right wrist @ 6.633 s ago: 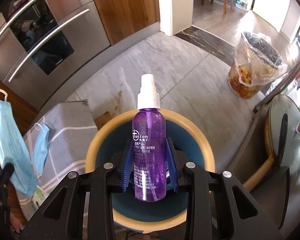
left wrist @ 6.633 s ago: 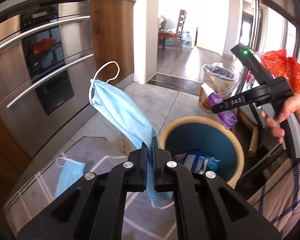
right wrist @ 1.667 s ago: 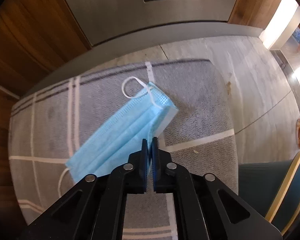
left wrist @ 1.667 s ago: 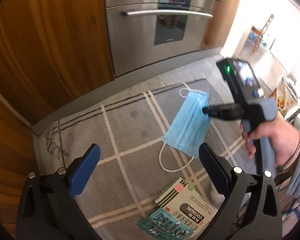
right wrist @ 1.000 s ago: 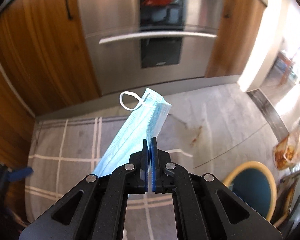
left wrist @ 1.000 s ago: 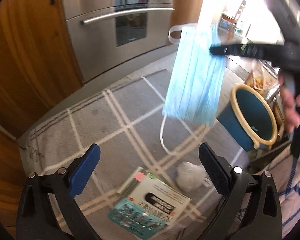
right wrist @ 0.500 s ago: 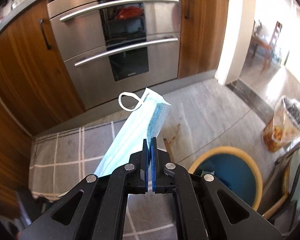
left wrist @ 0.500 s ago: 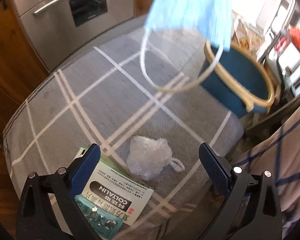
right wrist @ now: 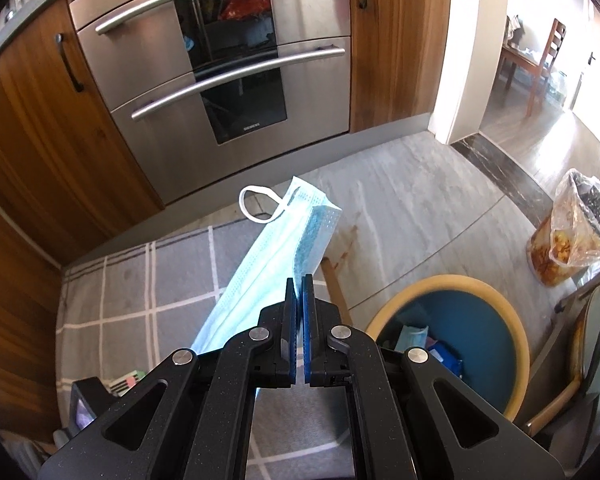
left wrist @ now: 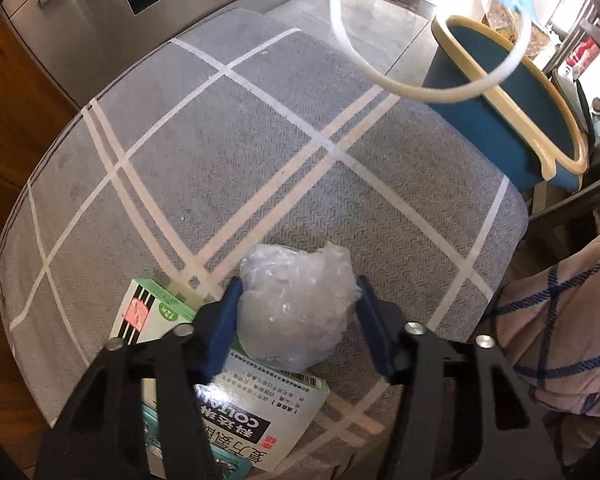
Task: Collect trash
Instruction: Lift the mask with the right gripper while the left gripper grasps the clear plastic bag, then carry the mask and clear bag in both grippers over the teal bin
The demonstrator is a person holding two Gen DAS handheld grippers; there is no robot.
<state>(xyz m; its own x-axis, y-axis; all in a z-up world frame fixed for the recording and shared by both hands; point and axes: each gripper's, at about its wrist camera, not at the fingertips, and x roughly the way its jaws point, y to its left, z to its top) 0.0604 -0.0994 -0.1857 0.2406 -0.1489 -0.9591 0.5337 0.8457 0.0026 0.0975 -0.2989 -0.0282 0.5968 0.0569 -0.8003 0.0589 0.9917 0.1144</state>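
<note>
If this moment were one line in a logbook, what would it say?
left hand-held gripper: closing around plastic bag | right hand-held gripper: shut on face mask | bin: nearby

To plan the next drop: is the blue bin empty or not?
Not empty: the right wrist view shows the blue bin already holding trash at its bottom.

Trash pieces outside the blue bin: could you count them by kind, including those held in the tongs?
Face mask: 1
Crumpled plastic bag: 1
Medicine box: 1
Blister pack: 1
Total: 4
</note>
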